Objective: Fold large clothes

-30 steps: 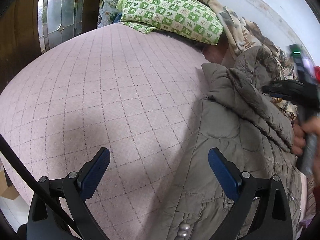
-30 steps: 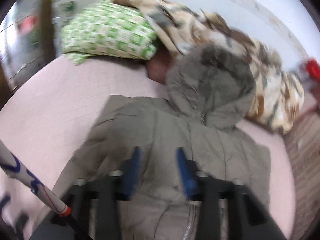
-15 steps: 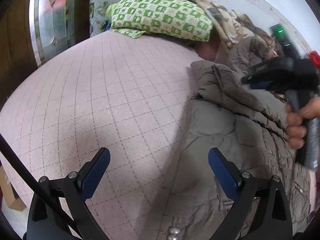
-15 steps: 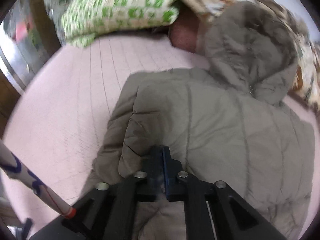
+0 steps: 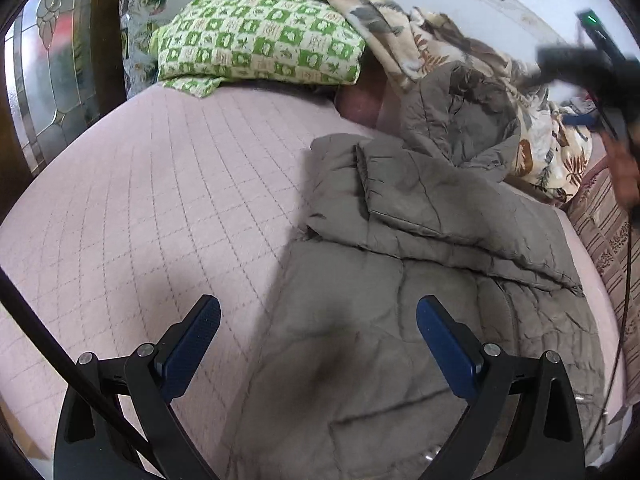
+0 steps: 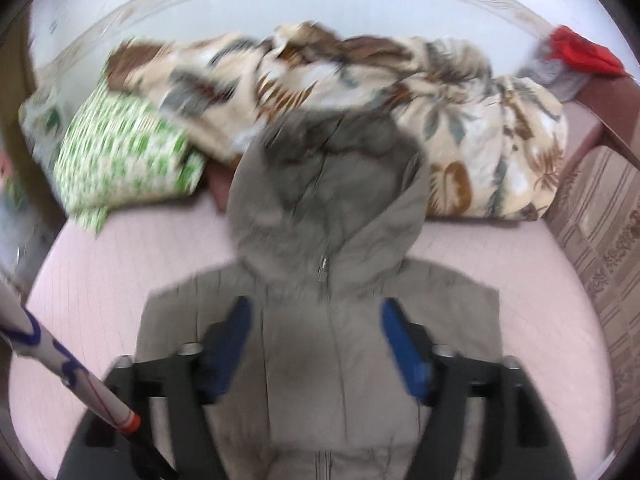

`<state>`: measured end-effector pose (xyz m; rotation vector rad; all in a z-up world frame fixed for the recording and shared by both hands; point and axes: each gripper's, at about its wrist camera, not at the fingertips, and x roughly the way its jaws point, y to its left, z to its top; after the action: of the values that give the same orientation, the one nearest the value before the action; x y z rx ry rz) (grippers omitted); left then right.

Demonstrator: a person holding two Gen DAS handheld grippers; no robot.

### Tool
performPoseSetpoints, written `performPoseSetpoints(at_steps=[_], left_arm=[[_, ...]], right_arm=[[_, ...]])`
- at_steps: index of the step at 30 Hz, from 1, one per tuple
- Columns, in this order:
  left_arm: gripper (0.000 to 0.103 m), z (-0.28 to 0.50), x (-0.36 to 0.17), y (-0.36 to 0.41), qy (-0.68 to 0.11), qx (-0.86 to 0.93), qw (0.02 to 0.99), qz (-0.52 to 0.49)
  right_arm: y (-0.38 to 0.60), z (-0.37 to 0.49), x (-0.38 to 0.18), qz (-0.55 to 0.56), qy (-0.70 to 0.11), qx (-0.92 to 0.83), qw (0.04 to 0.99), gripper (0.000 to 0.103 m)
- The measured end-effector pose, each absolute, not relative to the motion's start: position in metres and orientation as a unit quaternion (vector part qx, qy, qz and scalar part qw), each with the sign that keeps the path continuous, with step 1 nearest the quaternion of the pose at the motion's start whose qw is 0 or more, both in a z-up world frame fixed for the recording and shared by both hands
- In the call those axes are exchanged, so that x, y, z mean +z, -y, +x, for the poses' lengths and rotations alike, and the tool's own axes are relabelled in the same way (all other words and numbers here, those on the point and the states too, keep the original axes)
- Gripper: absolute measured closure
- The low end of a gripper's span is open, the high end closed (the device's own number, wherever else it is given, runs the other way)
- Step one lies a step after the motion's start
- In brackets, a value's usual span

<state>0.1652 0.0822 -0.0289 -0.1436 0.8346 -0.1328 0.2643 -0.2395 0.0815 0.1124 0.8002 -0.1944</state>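
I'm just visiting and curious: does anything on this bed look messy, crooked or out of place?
Mostly ordinary. The grey hooded coat lies face up on the pink bedspread, with one sleeve folded across its chest at a slant, creased. Behind it, a floral blanket is bunched in a heap beside the green checked pillow. No spill or damage shows.

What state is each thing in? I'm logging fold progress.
jacket: flat on bed, zipped, one sleeve folded across
hood: unfolded, lying toward pillows
left gripper: open, empty
right gripper: open, empty
green pillow: under floral blanket's edge
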Motion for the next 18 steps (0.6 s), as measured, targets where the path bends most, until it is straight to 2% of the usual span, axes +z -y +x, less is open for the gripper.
performPoseSetpoints(at_steps=[3,11,18], left_arm=[[0.005,0.181,-0.04,-0.086,-0.434,-0.081,0.893,-0.081],[0.005,0.209,-0.052,-0.1,-0.446,-0.082,0.884,-0.113],[0.005,0.226,-0.073,-0.109,-0.483,-0.074,0.861,-0.139]], right_arm=[[0.249,0.295,0.099,0.079,-0.373,-0.103,0.919,0.02],[0.266,0.42,0.113,0.178,-0.35,-0.116,0.912,0.017],[0.288,0.503,0.078,0.225,-0.356,-0.163,0.892,0.016]])
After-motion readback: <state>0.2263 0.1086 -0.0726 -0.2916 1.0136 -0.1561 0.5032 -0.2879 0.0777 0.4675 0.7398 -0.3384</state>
